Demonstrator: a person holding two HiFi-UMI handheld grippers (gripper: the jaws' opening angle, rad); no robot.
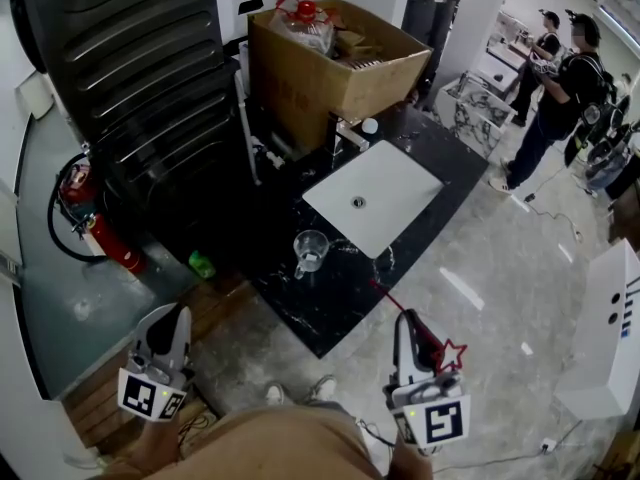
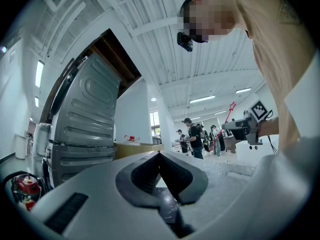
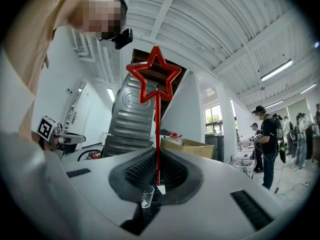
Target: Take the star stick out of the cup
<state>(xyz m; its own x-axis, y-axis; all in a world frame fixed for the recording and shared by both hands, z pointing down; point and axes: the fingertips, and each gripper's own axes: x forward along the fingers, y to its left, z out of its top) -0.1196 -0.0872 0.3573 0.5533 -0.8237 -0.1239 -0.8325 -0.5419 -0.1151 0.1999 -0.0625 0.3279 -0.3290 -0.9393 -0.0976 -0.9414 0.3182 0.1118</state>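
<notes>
While the right tool (image 1: 408,320) pinches the star stick (image 3: 158,134), the cup (image 1: 310,251) stands beside the sink (image 1: 385,193); left tool (image 1: 176,316) closed.

Clear glossy cup (image 1: 310,249), polished black veined-stone counter (image 1: 322,316), matt cardboard box (image 1: 300,90), shiny red star stick (image 3: 158,129)

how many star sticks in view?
1. The star stick is clamped in the right gripper, held up clear of the cup on the counter. The cup looks empty; no others visible.

Bright ceiling strips (fisheye edges), floor glare
</notes>
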